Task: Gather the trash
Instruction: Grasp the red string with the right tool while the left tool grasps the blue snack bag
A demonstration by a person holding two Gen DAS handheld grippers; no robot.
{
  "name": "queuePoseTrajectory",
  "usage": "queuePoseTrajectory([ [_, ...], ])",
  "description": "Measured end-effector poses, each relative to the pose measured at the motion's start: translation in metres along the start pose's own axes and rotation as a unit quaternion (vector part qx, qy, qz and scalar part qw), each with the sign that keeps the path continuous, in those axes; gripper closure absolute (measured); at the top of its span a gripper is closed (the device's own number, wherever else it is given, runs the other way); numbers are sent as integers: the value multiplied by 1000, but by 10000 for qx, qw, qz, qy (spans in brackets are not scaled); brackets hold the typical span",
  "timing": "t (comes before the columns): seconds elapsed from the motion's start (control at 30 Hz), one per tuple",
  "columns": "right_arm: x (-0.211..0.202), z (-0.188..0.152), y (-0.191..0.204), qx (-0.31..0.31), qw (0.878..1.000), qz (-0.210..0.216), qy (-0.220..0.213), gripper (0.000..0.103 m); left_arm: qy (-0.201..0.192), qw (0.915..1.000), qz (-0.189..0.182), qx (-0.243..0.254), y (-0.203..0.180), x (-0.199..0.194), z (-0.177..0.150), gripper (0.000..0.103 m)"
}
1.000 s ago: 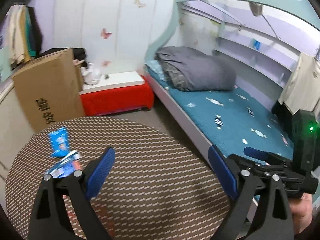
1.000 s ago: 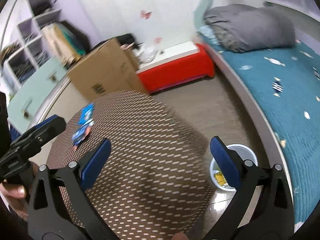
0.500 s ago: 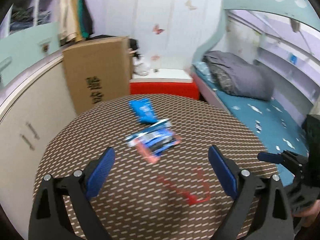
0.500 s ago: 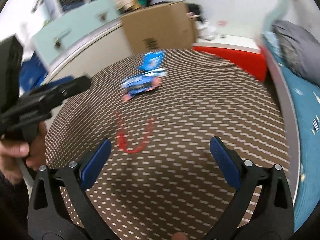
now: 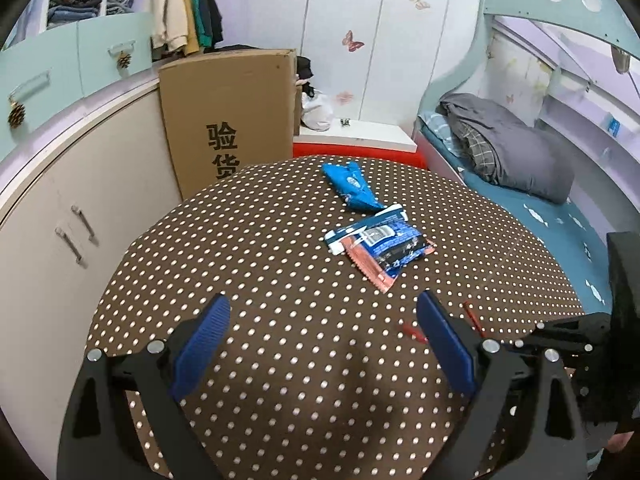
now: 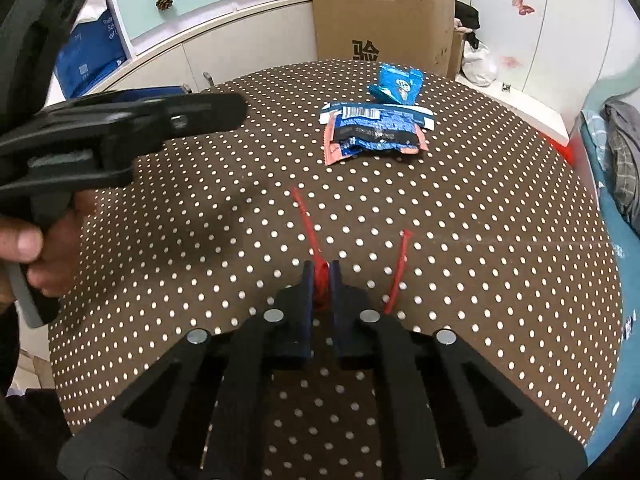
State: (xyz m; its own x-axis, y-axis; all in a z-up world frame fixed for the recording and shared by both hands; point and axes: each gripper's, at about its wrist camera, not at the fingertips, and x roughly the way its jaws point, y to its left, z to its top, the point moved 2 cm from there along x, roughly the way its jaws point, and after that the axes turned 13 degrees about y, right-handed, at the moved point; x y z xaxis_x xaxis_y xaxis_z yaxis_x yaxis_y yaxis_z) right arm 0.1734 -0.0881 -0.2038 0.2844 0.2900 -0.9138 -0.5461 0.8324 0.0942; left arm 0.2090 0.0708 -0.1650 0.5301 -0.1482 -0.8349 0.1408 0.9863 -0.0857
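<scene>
Two grippers going, one in each hand, over my round dotted table (image 6: 500, 248). Right gripper (image 6: 321, 280) has its blue pads (image 6: 307, 292) pinched almost together on a thin red strip (image 6: 306, 220), right at the bend. One end of the strip runs forward and a bit left from the tips along the cloth, the other end pokes up just right of the pads. Can't tell whether the strip is lifted off the table or still lying on it.

Left gripper (image 5: 320, 336) is wide open with nothing between the pads, hovering over the near part of the table. From its camera I only catch bits of the red strip (image 5: 472, 318) just past its right pad, the rest is hidden behind the finger.

Farther ahead of both tools sit two wrappers. The dark blue wrapper (image 6: 374, 130) with the barcode and pinkish edges lies flat, ahead and slightly right of the right gripper. The light blue wrapper (image 6: 398, 84) is just beyond it, near the far edge, nearly touching it. From the left camera the same pair show ahead and right: dark blue wrapper (image 5: 382, 242), light blue wrapper (image 5: 352, 186).

Beyond the table stands a cardboard box (image 5: 232, 120), and the bed (image 5: 560, 216) is off to the right.
</scene>
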Motion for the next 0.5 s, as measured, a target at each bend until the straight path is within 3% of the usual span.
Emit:
queuePoseTrajectory([
  [0.13,-12,-16,-24,365,9992,-57,-134,97,-1,9995,-37,313,-16,13,13,11],
  [0.3,-25,-30,-57,846,9959,-87,-300,97,79,9949,172,992,-40,42,35,11],
  [0.5,-35,-42,-79,1109,9930,-77,-402,97,395,9760,583,2058,-67,87,55,15],
])
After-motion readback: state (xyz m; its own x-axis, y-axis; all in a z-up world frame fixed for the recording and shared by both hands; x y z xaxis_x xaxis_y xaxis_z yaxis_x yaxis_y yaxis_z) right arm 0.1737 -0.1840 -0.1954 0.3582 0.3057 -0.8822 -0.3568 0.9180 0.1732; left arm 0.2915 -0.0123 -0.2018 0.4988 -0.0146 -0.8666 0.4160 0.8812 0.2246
